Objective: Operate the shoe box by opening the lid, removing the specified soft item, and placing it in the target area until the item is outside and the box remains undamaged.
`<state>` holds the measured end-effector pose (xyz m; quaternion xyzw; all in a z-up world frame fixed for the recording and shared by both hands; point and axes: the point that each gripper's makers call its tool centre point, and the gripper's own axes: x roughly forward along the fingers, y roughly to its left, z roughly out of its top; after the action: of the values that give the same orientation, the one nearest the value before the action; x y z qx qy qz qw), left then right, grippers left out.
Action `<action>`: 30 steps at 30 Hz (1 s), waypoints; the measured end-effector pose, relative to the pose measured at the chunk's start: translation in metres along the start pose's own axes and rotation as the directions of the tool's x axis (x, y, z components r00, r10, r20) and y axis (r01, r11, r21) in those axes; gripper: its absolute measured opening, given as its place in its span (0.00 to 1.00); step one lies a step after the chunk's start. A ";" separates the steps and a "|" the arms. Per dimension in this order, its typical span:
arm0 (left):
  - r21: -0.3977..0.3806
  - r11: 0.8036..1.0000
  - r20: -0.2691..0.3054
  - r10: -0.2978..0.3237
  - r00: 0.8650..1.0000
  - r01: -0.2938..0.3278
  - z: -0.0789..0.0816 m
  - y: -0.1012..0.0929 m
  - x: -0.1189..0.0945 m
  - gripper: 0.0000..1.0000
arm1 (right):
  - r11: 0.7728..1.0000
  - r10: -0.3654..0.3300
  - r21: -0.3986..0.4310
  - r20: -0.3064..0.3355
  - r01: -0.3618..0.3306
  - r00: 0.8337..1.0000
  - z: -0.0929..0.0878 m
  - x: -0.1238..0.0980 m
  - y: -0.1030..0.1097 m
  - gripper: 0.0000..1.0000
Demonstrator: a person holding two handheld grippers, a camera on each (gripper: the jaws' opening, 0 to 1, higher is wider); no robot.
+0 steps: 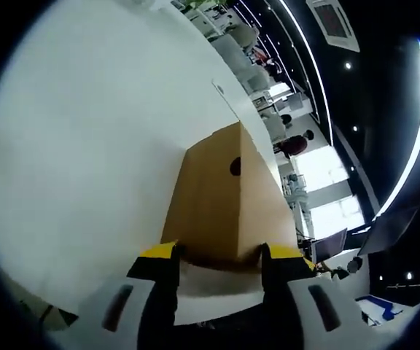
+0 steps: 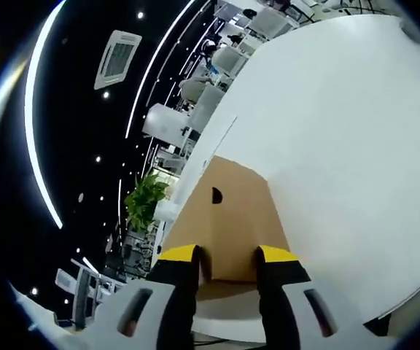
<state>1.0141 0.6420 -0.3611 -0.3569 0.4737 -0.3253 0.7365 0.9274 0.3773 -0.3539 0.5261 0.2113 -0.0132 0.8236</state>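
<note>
Wide white bench seen carrying brown cardboard shoe box, lid closed, small round hole in end wall. Left tool spread, near box edge lodged between yellow-tipped jaws. Right tool likewise spread around opposite box end.
</note>
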 end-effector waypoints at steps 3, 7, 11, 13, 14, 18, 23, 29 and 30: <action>0.013 1.000 0.006 0.001 1.000 -0.001 0.001 0.001 0.001 0.38 | 1.000 0.008 0.030 0.006 -0.008 1.000 0.000 -0.002 0.001 0.29; 0.007 1.000 0.017 -0.016 1.000 0.016 0.001 0.003 0.001 0.38 | 0.999 0.013 0.050 0.010 -0.014 1.000 -0.001 -0.003 0.006 0.29; 0.021 1.000 0.019 -0.005 1.000 0.004 0.002 -0.001 0.001 0.36 | 0.998 0.011 0.055 0.011 -0.011 1.000 0.001 -0.002 0.006 0.29; 0.044 0.999 0.007 -0.004 1.000 0.004 0.004 -0.003 0.001 0.34 | 0.997 0.021 0.072 0.022 -0.023 1.000 0.004 -0.002 0.007 0.28; 0.040 0.999 0.006 -0.005 1.000 0.005 0.005 -0.003 0.000 0.34 | 0.996 0.024 0.088 0.024 -0.026 0.999 0.005 -0.002 0.005 0.28; 0.029 0.999 0.015 -0.016 1.000 0.016 0.006 -0.004 -0.002 0.33 | 0.995 0.031 0.099 0.030 -0.034 0.999 0.006 -0.002 0.006 0.28; -0.006 1.000 0.042 -0.025 0.999 0.025 0.008 -0.011 -0.007 0.32 | 0.993 0.037 0.116 0.019 -0.039 0.999 0.009 -0.003 0.007 0.28; -0.013 0.999 0.051 -0.050 0.997 0.051 0.010 -0.016 -0.011 0.32 | 0.989 0.041 0.141 0.013 -0.042 0.999 0.009 -0.003 0.011 0.28; -0.007 0.999 0.049 -0.049 0.998 0.049 0.010 -0.017 -0.011 0.32 | 0.989 0.040 0.145 0.014 -0.042 0.999 0.010 -0.002 0.010 0.28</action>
<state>1.0178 0.6439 -0.3388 -0.3793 0.4480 -0.3324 0.7382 0.9314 0.3723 -0.3407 0.5887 0.1943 -0.0146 0.7846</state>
